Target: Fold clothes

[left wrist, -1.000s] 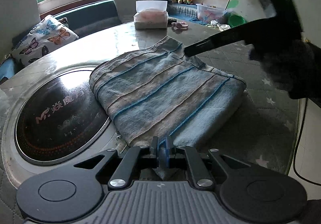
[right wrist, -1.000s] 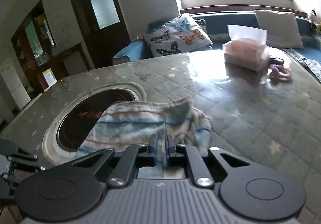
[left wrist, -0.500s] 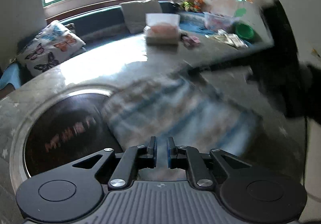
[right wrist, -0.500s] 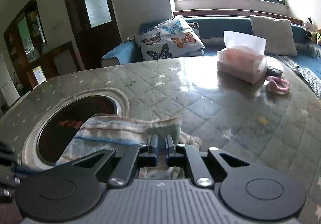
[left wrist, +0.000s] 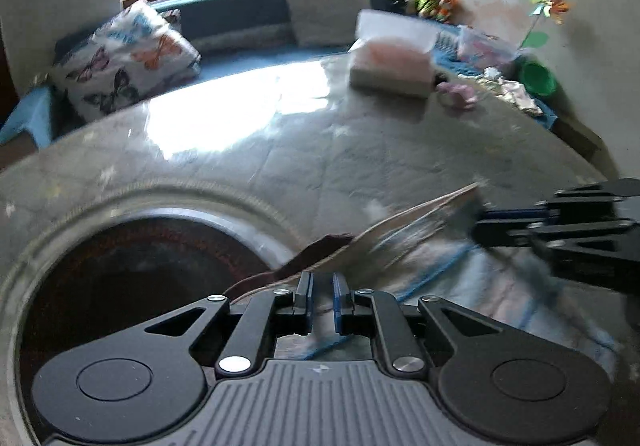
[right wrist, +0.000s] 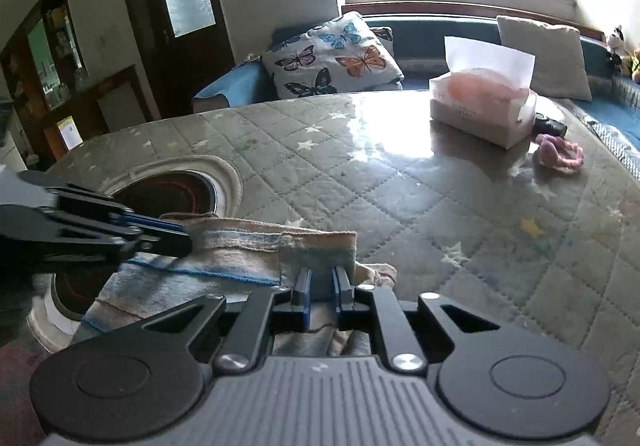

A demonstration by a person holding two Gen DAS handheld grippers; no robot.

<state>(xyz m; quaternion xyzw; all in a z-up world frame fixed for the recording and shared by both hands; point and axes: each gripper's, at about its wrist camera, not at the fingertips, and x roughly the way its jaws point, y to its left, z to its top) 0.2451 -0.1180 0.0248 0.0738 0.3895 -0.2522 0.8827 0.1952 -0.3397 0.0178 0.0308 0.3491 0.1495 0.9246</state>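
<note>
1. Right now my left tongs are clenched on the near edge of the striped cloth, at the bottom centre of the left wrist view; the two blue-lined fingers stand close together with fabric pinched between them.
2. My right tongs are likewise clamped on the cloth, at the lower centre of the right wrist view, with a raised flap of it standing just above the fingertips.
3. Between the two grips the cloth's upper hem runs as a taut, lifted line, and the rest of the fabric drapes down onto the table in the lower left of the right wrist view.
4. Across the views each pair of tongs shows in the other's camera: the right tongs enter from the right edge of the left wrist view, the left tongs from the left edge of the right wrist view, both tips touching the cloth.
5. Under the cloth's left part lies the round dark cooktop set into the quilted, star-printed table cover.
6. Farther back, in the upper right of the right wrist view, stand a tissue box and, just beside it, a pink hair tie.
7. Behind the table, a butterfly cushion rests on the blue bench beneath the window.
8. Much of the left wrist view is blurred.
</note>
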